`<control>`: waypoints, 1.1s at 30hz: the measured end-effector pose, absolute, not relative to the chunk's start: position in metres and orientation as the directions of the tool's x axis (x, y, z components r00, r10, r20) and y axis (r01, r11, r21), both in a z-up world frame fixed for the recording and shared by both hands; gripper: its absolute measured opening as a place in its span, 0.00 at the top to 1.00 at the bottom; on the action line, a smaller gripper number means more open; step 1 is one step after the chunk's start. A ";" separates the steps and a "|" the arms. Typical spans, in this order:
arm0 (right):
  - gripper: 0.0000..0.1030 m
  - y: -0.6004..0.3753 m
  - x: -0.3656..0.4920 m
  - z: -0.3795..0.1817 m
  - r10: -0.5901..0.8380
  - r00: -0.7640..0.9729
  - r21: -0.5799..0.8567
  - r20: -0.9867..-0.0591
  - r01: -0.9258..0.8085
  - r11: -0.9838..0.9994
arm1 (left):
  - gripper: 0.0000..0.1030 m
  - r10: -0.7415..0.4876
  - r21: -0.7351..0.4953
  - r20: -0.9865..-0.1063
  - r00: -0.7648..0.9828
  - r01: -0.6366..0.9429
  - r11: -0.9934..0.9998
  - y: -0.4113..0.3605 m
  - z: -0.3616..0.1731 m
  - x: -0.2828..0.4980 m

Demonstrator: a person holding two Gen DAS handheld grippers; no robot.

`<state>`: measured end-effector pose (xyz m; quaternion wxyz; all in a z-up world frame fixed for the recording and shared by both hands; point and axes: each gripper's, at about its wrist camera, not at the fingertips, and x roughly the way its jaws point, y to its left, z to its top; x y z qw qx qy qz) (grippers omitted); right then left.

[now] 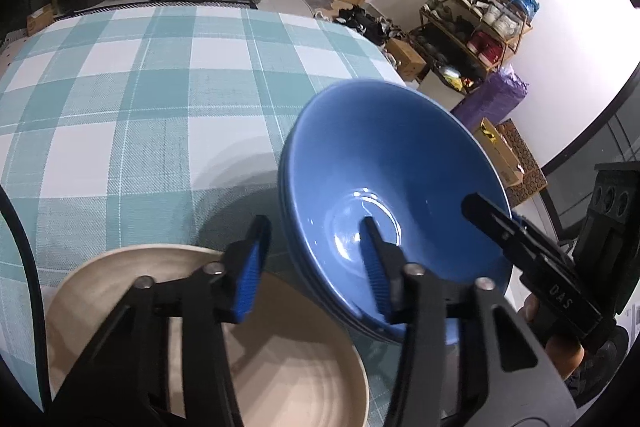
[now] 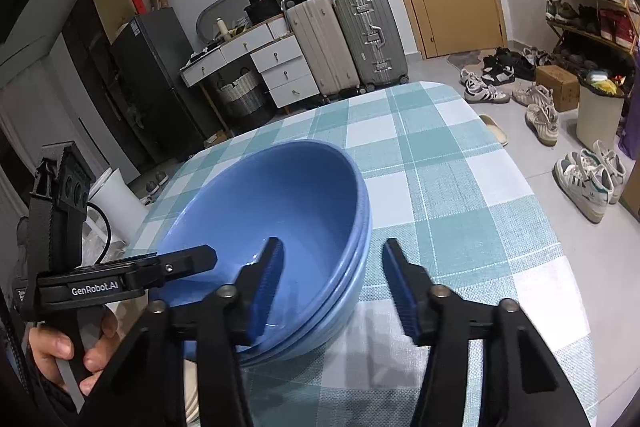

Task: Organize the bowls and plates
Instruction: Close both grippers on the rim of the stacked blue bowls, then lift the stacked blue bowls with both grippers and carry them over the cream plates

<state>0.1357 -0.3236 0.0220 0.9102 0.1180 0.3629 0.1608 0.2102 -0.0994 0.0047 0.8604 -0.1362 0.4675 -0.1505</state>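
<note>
- Straddling the near rim of the blue bowls (image 1: pixel 384 167), the left tool (image 1: pixel 316 259) is spread wide in its own wrist view: one blue-padded finger hangs inside the top bowl, the other outside over the checked counter (image 1: pixel 140 107). Nothing is pinched yet; the placement reads as lining up for a rim grip.
- Stacked rim lines suggest three or four nested bowls, the set tipped toward the camera near the counter's edge. Just below the left tool lies a beige plate (image 1: pixel 280 367), apparently kept apart from the bowls as its own pile.
- Coming in from the lower right of that view, the right tool reaches over the opposite rim.
- Seen from the right wrist, the right tool (image 2: pixel 332 283) is likewise spread, one finger inside the blue bowls (image 2: pixel 280 195), one outside, bracketing the wall without closing.
- Opposite, the left tool (image 2: pixel 176 263) pokes over the far rim, a two-sided hold likely meant to steady the heavy stack.
</note>
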 end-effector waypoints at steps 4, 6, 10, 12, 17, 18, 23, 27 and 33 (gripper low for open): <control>0.63 -0.321 0.132 0.024 0.356 0.695 0.310 -0.625 -0.198 0.930 | 0.69 -0.371 -0.354 -0.767 0.523 0.137 0.925 -0.105 0.005 0.208; 0.64 -0.322 0.131 0.024 0.352 0.698 0.312 -0.623 -0.191 0.931 | 0.70 -0.354 -0.334 -0.773 0.527 0.137 0.933 -0.107 0.006 0.208; 0.66 -0.321 0.132 0.024 0.335 0.704 0.300 -0.626 -0.179 0.937 | 0.70 -0.335 -0.313 -0.777 0.532 0.135 0.940 -0.110 0.007 0.207; 0.66 -0.321 0.132 0.025 0.330 0.707 0.295 -0.625 -0.178 0.939 | 0.70 -0.338 -0.316 -0.774 0.535 0.136 0.939 -0.110 0.008 0.207; 0.66 -0.323 0.130 0.030 0.323 0.716 0.290 -0.619 -0.174 0.941 | 0.70 -0.337 -0.308 -0.765 0.549 0.147 0.940 -0.114 0.016 0.202; 0.66 -0.323 0.130 0.031 0.321 0.719 0.290 -0.617 -0.172 0.941 | 0.70 -0.338 -0.308 -0.762 0.553 0.150 0.940 -0.114 0.018 0.201; 0.66 -0.325 0.124 0.041 0.317 0.736 0.286 -0.599 -0.173 0.942 | 0.70 -0.342 -0.309 -0.746 0.572 0.158 0.938 -0.115 0.030 0.193; 0.66 -0.325 0.117 0.051 0.315 0.747 0.279 -0.585 -0.179 0.943 | 0.70 -0.343 -0.313 -0.731 0.589 0.157 0.937 -0.113 0.044 0.183; 0.66 -0.318 0.104 0.071 0.319 0.763 0.268 -0.562 -0.197 0.943 | 0.70 -0.334 -0.314 -0.715 0.615 0.144 0.938 -0.105 0.064 0.164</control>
